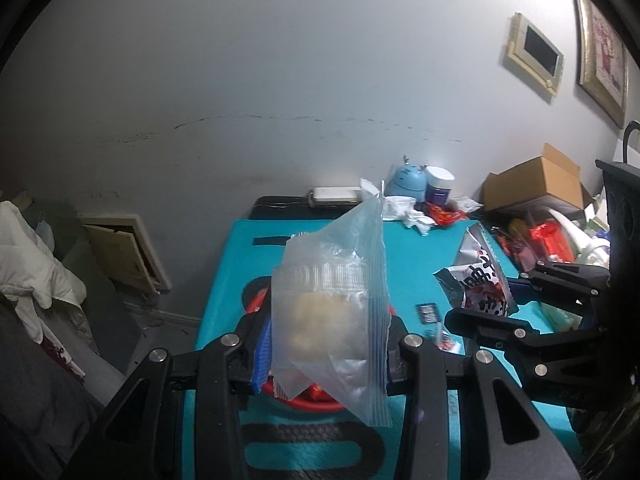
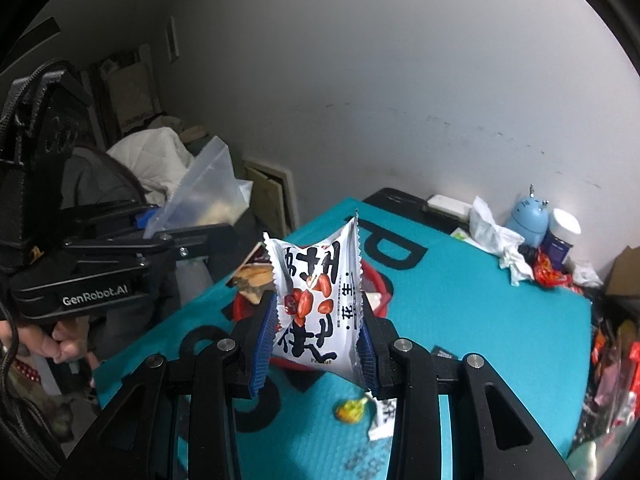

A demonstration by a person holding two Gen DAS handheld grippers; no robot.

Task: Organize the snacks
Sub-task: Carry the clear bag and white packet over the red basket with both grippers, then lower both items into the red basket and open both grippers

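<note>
Two light, crinkly packets are riding in your tongs above the red basket (image 2: 380, 280): left gripper (image 1: 324, 356) clamping the slippery zip bag (image 1: 332, 300), right gripper (image 2: 318, 344) squeezing the peanut packet (image 2: 316, 300) mid-body; you're gripping gently to avoid crushing.

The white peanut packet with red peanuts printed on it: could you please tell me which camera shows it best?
The right wrist view: the white peanut packet fills the centre, facing the camera between the right gripper's blue pads. The left wrist view shows the packet only small, crumpled and sideways at the right.
</note>
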